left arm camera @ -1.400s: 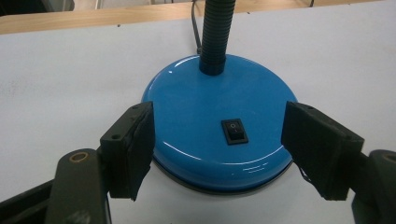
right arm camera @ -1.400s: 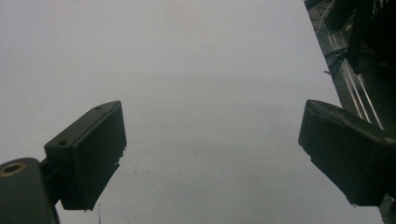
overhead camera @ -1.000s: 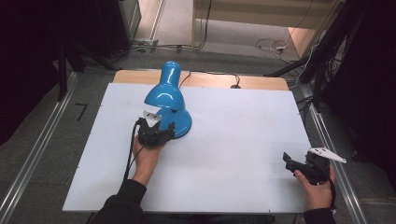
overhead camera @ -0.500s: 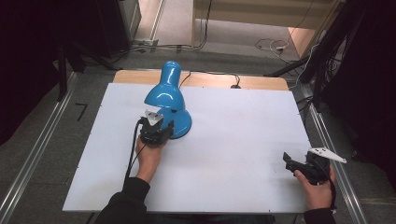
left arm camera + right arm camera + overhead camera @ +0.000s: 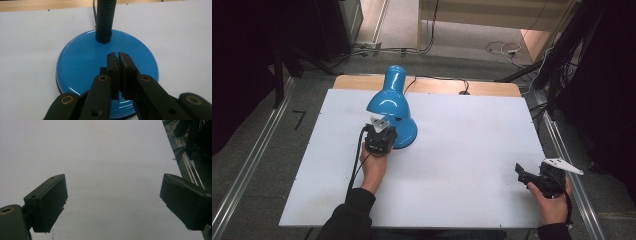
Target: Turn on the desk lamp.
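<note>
Left claw (image 5: 117,58) has crept slightly toward 12 o'clock, jaws pinched together over lamp base (image 5: 80,60), possibly pressing a switch; right claw (image 5: 532,178) unmoved, jaws spread, desk (image 5: 472,150) at 4 o'clock

No text, label, brand, number or sign can be read on the blue desk lamp (image 5: 391,107), on its round base (image 5: 82,62), on the white table top (image 5: 472,150), or on either black gripper held above it.
</note>
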Action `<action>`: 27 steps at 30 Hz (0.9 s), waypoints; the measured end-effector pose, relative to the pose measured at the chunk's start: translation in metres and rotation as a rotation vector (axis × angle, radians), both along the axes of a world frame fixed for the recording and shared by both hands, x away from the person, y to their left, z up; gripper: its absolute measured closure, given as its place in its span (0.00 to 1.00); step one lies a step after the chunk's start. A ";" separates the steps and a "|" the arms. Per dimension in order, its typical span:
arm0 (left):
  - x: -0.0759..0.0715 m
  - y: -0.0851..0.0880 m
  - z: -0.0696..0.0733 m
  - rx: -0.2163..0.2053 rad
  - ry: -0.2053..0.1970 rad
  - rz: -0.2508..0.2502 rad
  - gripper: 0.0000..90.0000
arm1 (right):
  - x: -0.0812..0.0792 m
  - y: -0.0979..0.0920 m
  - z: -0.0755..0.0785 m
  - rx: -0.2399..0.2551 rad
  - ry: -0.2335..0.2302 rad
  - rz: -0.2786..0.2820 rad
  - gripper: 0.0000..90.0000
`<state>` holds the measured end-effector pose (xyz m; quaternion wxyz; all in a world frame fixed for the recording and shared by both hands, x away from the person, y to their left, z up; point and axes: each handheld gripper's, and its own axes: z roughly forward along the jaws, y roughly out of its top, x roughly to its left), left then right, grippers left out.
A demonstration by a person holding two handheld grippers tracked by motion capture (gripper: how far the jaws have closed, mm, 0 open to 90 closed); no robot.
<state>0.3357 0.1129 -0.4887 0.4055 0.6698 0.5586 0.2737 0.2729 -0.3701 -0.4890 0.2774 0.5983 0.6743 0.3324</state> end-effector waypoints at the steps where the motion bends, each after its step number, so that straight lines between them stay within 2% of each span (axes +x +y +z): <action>1: 0.000 0.000 0.000 0.003 0.001 -0.003 0.99 | 0.000 0.000 0.000 0.000 0.000 0.000 0.07; 27: 0.003 -0.004 -0.010 -0.003 0.026 0.002 1.00 | 0.000 -0.001 0.000 0.006 0.000 -0.002 0.07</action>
